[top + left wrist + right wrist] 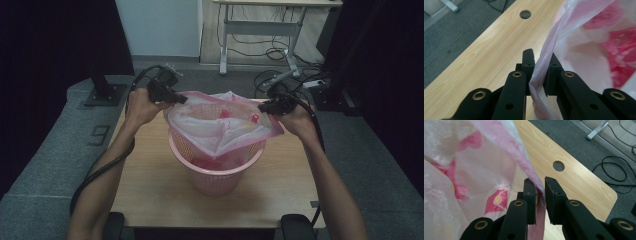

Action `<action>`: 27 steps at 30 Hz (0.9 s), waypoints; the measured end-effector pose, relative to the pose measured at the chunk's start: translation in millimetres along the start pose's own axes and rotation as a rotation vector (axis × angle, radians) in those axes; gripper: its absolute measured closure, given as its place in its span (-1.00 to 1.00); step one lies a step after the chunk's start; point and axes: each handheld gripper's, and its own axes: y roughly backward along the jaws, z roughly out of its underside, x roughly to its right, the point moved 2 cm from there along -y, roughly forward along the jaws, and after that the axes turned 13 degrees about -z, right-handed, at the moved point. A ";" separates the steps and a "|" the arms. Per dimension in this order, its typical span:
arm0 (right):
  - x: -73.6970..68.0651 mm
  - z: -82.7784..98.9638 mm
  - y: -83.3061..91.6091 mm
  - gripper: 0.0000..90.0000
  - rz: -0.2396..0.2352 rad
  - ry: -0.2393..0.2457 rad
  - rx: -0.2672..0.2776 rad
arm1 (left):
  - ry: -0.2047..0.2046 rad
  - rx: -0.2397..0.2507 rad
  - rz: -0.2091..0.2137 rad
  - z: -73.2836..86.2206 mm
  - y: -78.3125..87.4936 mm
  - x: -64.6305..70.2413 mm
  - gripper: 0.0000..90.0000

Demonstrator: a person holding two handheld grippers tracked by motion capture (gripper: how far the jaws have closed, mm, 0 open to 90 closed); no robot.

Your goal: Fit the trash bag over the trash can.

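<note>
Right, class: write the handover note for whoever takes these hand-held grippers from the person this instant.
Left hand-held gripper: bag edge between its jaws, small gap showing.
Right hand-held gripper: bag edge between its jaws too.
Bag stretched open over the pink basket, which stands mid-table; bag bottom hangs inside.
Done: bag spread above the rim.
Left, probably: pull the edges down over the rim, then release.

Thin, translucent pink-white plastic bag (222,125), crinkled & glossy, lines a matt pink plastic lattice basket (217,172) on a smooth pale wood-grain table (150,185). Matt black plastic grippers w/ brass-coloured rivets; grey carpet at 9 o'clock.
</note>
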 end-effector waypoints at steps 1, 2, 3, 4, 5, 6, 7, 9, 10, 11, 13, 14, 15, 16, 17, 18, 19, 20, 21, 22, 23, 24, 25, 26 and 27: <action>1.7 -0.6 -2.5 0.75 -0.001 -0.002 -0.005 | 0.006 -0.010 -0.004 -0.3 -4.4 -2.1 0.82; 3.6 -1.2 -6.0 0.75 0.002 -0.007 -0.011 | 0.013 -0.019 -0.006 -0.2 -8.7 -3.9 0.83; 5.4 -1.5 -9.4 0.75 0.005 -0.011 -0.019 | 0.019 -0.031 -0.006 0.2 -13.2 -5.4 0.83; 7.1 -1.6 -12.7 0.75 0.007 -0.015 -0.028 | 0.025 -0.043 -0.004 1.1 -17.3 -6.7 0.83; 8.6 -1.3 -15.9 0.75 0.005 -0.017 -0.037 | 0.031 -0.052 0.003 2.3 -21.4 -8.0 0.84; 9.8 -0.8 -19.2 0.75 0.004 -0.021 -0.044 | 0.040 -0.062 0.004 3.9 -25.3 -9.0 0.84; 10.9 -0.1 -22.3 0.75 0.002 -0.026 -0.052 | 0.043 -0.071 0.010 5.6 -28.8 -9.8 0.85; 12.7 1.9 -28.5 0.75 -0.003 -0.031 -0.068 | 0.048 -0.092 0.029 9.2 -35.2 -10.5 0.87; 13.3 3.2 -31.5 0.76 -0.009 -0.034 -0.077 | 0.048 -0.102 0.039 10.9 -37.8 -10.5 0.87; 13.8 4.4 -34.6 0.76 -0.013 -0.036 -0.086 | 0.051 -0.112 0.054 12.4 -40.4 -10.6 0.87; 15.3 6.6 -41.2 0.77 -0.023 -0.048 -0.109 | 0.052 -0.131 0.074 14.1 -45.0 -10.4 0.87; 15.5 7.5 -44.7 0.77 -0.026 -0.057 -0.127 | 0.051 -0.143 0.076 14.7 -47.2 -9.8 0.87; 15.7 8.3 -48.2 0.78 -0.027 -0.060 -0.146 | 0.042 -0.152 0.078 15.2 -49.0 -8.8 0.86; 15.7 8.9 -51.2 0.81 -0.028 -0.061 -0.156 | 0.031 -0.158 0.076 16.0 -50.3 -7.2 0.86; 15.6 9.7 -52.8 0.81 -0.024 -0.061 -0.162 | 0.020 -0.169 0.072 17.2 -51.5 -5.9 0.87; 15.9 11.0 -54.3 0.80 -0.024 -0.057 -0.171 | 0.013 -0.179 0.073 18.9 -52.5 -5.1 0.86; 15.9 12.8 -55.2 0.80 -0.028 -0.059 -0.178 | 0.012 -0.184 0.078 21.1 -53.0 -4.9 0.86; 16.2 14.7 -55.6 0.79 -0.032 -0.060 -0.177 | 0.017 -0.187 0.088 23.5 -53.1 -5.2 0.85; 16.6 16.6 -55.3 0.78 -0.038 -0.064 -0.178 | 0.018 -0.189 0.097 26.2 -53.0 -5.9 0.83; 16.8 18.6 -54.6 0.76 -0.042 -0.070 -0.175 | 0.022 -0.192 0.104 29.0 -52.5 -6.3 0.81; 17.5 20.5 -53.6 0.73 -0.047 -0.072 -0.171 | 0.024 -0.194 0.118 31.8 -51.7 -7.0 0.76; 17.9 22.5 -52.3 0.67 -0.054 -0.079 -0.167 | 0.028 -0.190 0.126 34.6 -50.0 -7.5 0.70; 18.2 24.5 -51.0 0.58 -0.062 -0.084 -0.167 | 0.033 -0.177 0.134 37.1 -47.7 -8.2 0.62; 18.6 26.3 -49.0 0.46 -0.070 -0.085 -0.166 | 0.036 -0.163 0.142 39.4 -44.4 -9.4 0.52; 19.0 27.6 -46.8 0.34 -0.069 -0.089 -0.159 | 0.042 -0.146 0.149 41.3 -40.4 -11.4 0.42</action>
